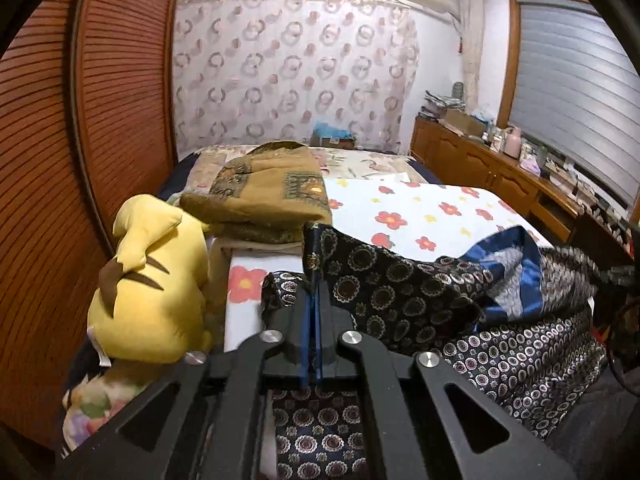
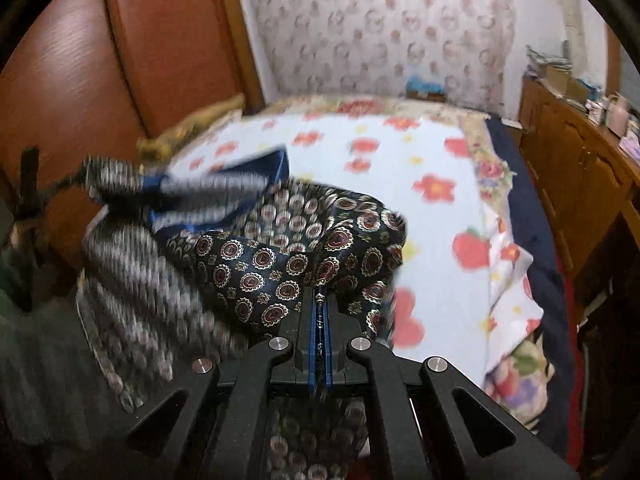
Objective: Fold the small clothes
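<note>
A dark silky garment (image 1: 404,292) with round medallion print and a blue lining hangs between both grippers above the bed's near edge. My left gripper (image 1: 314,284) is shut on one edge of it, cloth pinched between the blue pads. My right gripper (image 2: 320,294) is shut on another edge of the same garment (image 2: 280,264), which bunches in front of it and trails left, blurred. The left gripper shows at the far left of the right wrist view (image 2: 28,196), with the garment stretched towards it.
A white bedsheet with red flowers (image 1: 424,216) covers the bed. A folded brown blanket (image 1: 264,196) and a yellow plush toy (image 1: 152,280) lie at its left. A wooden slatted wardrobe (image 1: 60,140) stands left, a cluttered wooden cabinet (image 1: 492,172) right.
</note>
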The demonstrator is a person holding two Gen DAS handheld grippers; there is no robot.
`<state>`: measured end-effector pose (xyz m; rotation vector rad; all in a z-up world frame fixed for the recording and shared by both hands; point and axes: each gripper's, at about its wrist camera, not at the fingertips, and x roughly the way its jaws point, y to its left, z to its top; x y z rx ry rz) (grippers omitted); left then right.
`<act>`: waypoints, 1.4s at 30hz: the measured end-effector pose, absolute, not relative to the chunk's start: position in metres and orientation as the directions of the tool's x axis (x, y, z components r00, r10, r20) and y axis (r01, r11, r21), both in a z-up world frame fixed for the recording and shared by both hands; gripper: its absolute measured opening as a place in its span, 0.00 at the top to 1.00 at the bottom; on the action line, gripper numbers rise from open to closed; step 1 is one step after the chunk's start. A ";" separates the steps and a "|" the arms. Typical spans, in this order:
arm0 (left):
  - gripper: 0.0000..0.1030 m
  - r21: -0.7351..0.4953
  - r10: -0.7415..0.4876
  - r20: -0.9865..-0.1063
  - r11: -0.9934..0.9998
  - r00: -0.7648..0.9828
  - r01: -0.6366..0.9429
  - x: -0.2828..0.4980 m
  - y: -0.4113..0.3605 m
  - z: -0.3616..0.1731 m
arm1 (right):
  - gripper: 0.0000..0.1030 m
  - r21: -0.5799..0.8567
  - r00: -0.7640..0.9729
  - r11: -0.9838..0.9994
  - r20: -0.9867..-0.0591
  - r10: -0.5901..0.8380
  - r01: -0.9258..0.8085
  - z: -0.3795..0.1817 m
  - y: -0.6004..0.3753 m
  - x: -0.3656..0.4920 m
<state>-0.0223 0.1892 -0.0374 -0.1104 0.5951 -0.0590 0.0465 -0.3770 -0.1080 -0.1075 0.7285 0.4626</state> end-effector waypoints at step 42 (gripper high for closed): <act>0.46 -0.119 -0.089 -0.763 0.993 0.641 -0.004 0.076 0.209 -0.120 | 0.52 0.074 0.651 0.947 -0.710 0.270 -0.312 -0.115 -0.383 0.170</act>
